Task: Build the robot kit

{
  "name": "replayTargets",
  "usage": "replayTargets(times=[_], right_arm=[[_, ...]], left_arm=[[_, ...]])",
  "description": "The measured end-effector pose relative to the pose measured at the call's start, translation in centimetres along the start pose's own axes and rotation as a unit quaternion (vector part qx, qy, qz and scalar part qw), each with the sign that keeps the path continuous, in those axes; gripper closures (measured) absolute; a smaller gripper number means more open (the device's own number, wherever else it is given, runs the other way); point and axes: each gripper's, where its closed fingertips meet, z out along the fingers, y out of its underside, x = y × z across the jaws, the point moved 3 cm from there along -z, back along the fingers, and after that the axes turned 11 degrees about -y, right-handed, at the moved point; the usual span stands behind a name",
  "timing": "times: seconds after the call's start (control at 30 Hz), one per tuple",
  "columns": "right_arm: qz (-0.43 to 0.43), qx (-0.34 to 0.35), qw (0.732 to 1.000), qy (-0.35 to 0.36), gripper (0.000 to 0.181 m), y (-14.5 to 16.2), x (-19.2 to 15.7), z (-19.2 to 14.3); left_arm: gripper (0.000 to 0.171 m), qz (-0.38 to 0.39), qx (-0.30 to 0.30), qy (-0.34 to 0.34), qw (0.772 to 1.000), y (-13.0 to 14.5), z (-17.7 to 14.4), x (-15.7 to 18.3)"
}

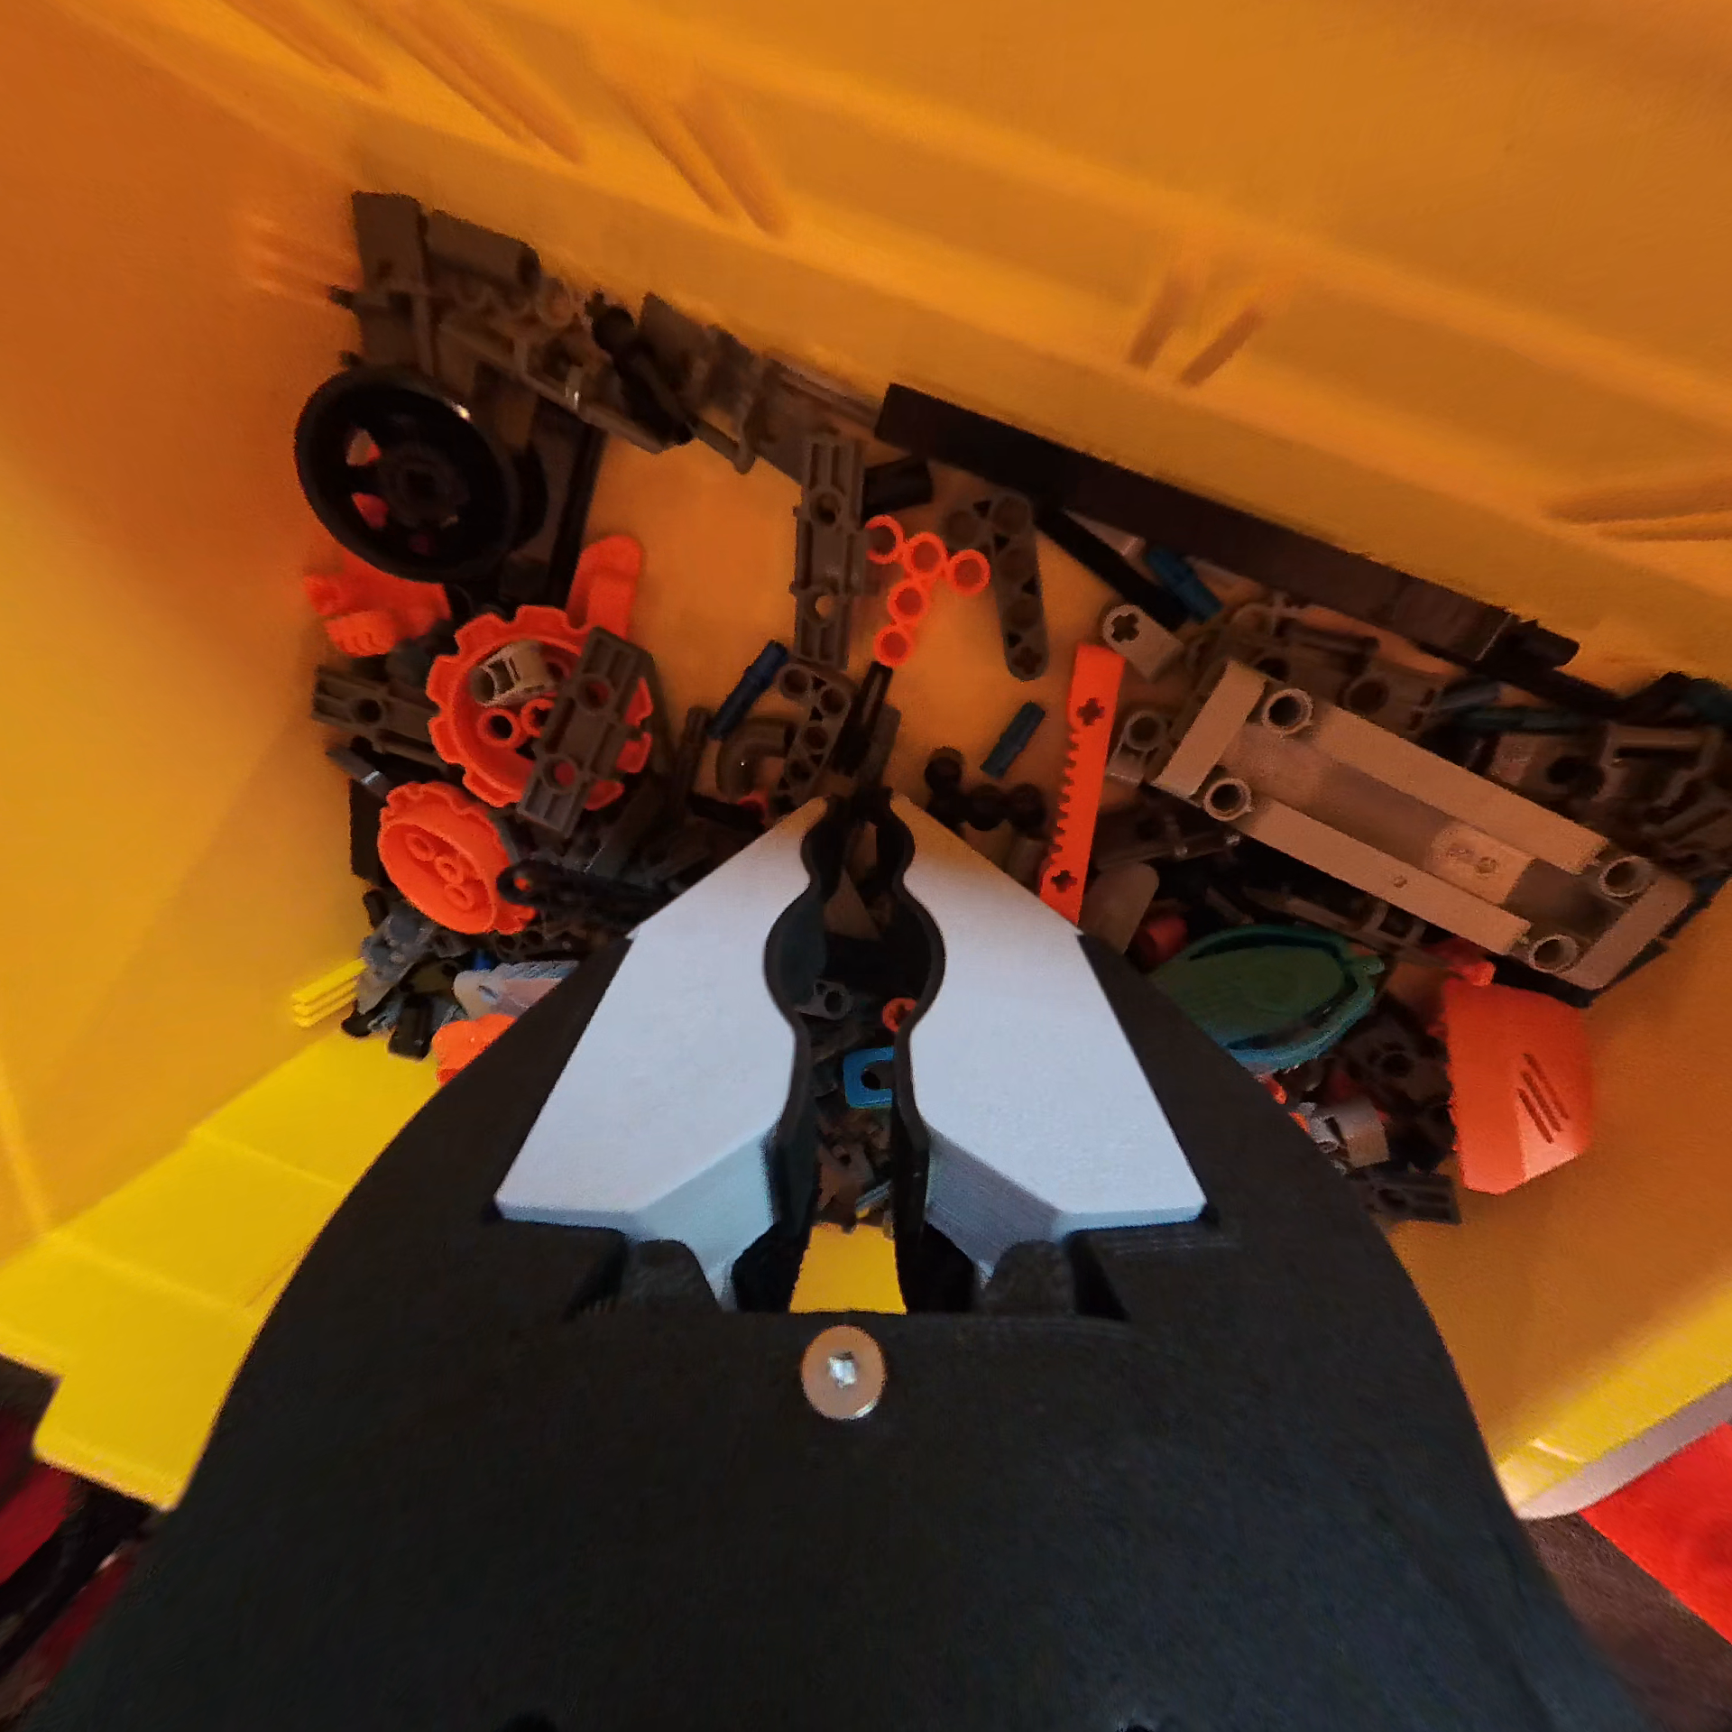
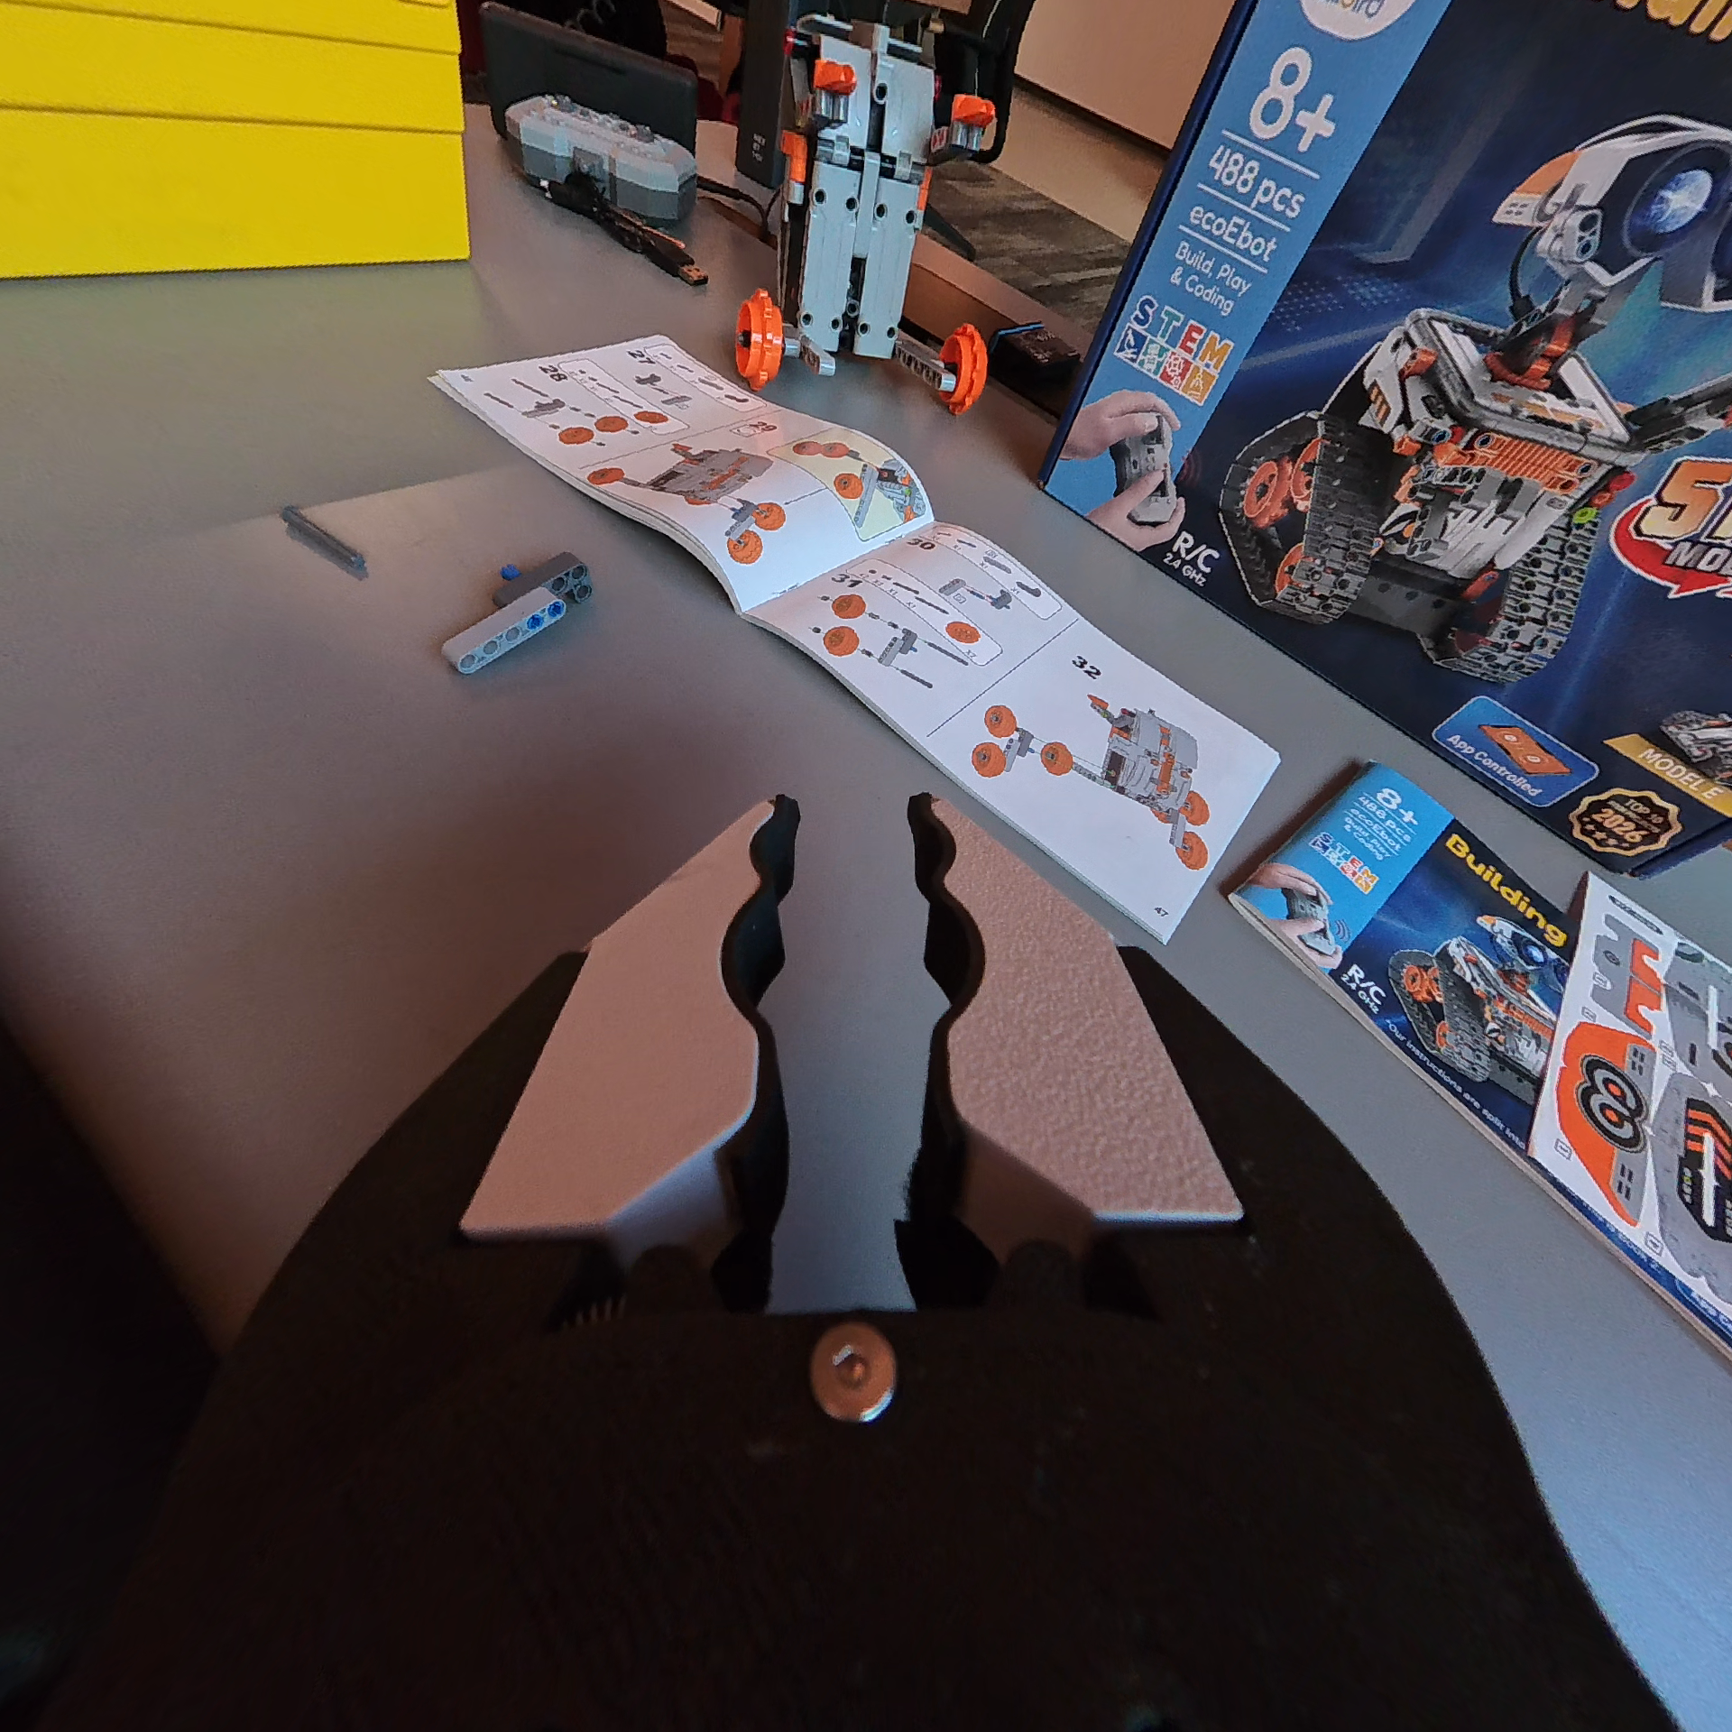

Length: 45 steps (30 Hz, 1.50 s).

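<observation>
My left gripper (image 1: 858,806) reaches into a yellow bin (image 1: 1031,234) over a heap of building-toy parts. Its jaws are shut on a thin black rod (image 1: 872,722) that sticks out forward from the tips. Around it lie orange gears (image 1: 525,703), an orange toothed rack (image 1: 1087,778), a black wheel (image 1: 408,473) and a long grey beam assembly (image 1: 1387,825). My right gripper (image 2: 853,806) is open and empty above a grey table (image 2: 281,843). The open instruction booklet (image 2: 843,562) lies just ahead of it to the right.
On the table lie a short grey beam piece (image 2: 511,628) and a thin dark axle (image 2: 323,542) to the left. A partly built model (image 2: 858,216), a grey block unit (image 2: 600,150) and the yellow bin (image 2: 225,141) stand farther back. The toy's box (image 2: 1453,375), a closed booklet (image 2: 1406,956) and a sticker sheet (image 2: 1649,1078) are on the right. Across from one pair of fingers to the other is roughly 45 cm. The black wheel (image 1: 408,473) lies some 9 cm from my left tips, 45 cm from my right tips.
</observation>
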Motion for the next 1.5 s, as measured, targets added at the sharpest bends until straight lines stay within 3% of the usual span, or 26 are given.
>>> replayTargets(times=[0.2, 0.47, 0.63, 0.77, 0.9, 1.13, 1.3, 1.4, 1.5], right_arm=[[0.003, 0.009, 1.0, 0.002, 0.157, -0.2, 0.1, -0.3], [0.007, 0.014, 1.0, -0.007, 0.157, -0.3, 0.0, -0.3], [0.004, 0.019, 1.0, -0.006, 0.157, -0.5, -0.1, -0.4], [0.009, 0.024, 1.0, -0.013, 0.157, -0.6, -0.2, -0.4], [0.008, 0.025, 1.0, -0.015, 0.157, -0.6, -0.2, -0.4], [0.012, 0.028, 0.999, -0.011, 0.157, -0.7, -0.1, -0.6], [0.019, 0.034, 0.999, -0.014, 0.157, -0.8, 0.1, -0.5], [0.027, 0.036, 0.999, -0.021, 0.157, -0.8, 0.1, -0.3], [0.042, 0.057, 0.997, -0.031, 0.156, -1.2, 0.1, -0.5]], left_arm=[[0.168, -0.028, -0.004, 0.049, 0.998, -0.3, 0.1, 0.0], [0.16, -0.012, 0.022, 0.016, 1.0, -1.4, 0.4, -0.5], [0.169, -0.034, 0.03, 0.04, 0.998, -1.2, 0.3, 0.0], [0.171, -0.031, -0.004, 0.027, 0.999, -0.5, 0.2, -0.2], [0.171, -0.057, 0.016, 0.031, 0.998, -0.6, -0.8, -0.5], [0.171, -0.135, 0.116, 0.037, 0.983, -2.8, -4.4, -2.3], [0.171, -0.217, 0.252, -0.047, 0.942, -5.2, -11.5, -3.4], [0.171, -0.25, 0.344, -0.049, 0.904, -9.5, -16.4, -2.0], [0.171, -0.243, 0.389, -0.023, 0.888, -15.8, -18.4, 1.4]])
